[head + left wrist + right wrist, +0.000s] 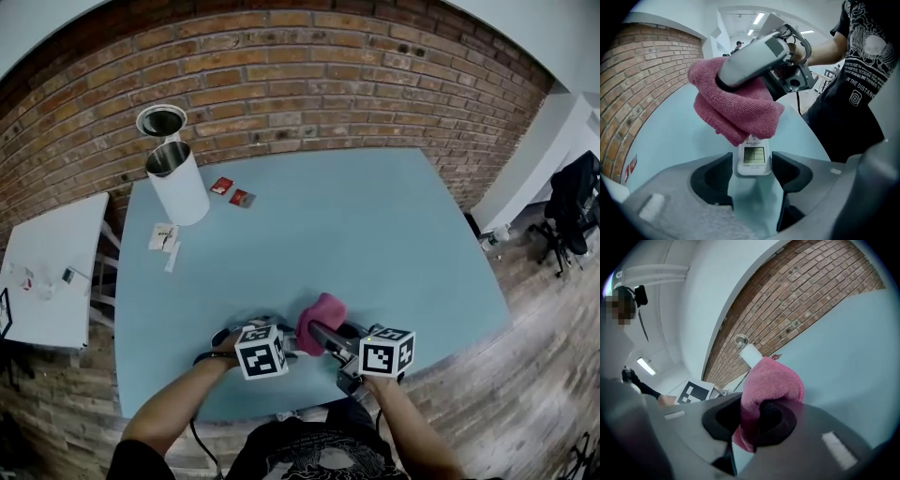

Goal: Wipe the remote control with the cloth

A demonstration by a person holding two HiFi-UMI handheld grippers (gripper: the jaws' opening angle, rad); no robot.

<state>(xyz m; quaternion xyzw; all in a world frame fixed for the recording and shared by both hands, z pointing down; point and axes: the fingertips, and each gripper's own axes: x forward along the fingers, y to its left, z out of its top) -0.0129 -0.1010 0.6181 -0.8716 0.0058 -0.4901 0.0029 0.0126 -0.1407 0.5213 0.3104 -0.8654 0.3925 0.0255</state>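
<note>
Probably light, stiff and slick, the remote point(752, 157) wants gripping by its side edges; left gripper point(753, 165) flanks it loosely, right gripper point(753, 409) pinches cloth point(774, 380).

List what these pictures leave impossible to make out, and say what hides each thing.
Left gripper view: the pink cloth covers the remote control beyond its display, so no buttons show.
Left gripper view: the display's print is too small to read.
Head view: the remote control is lost behind the marker cubes and the pink cloth.
Head view: the red packets are too small to identify.
</note>
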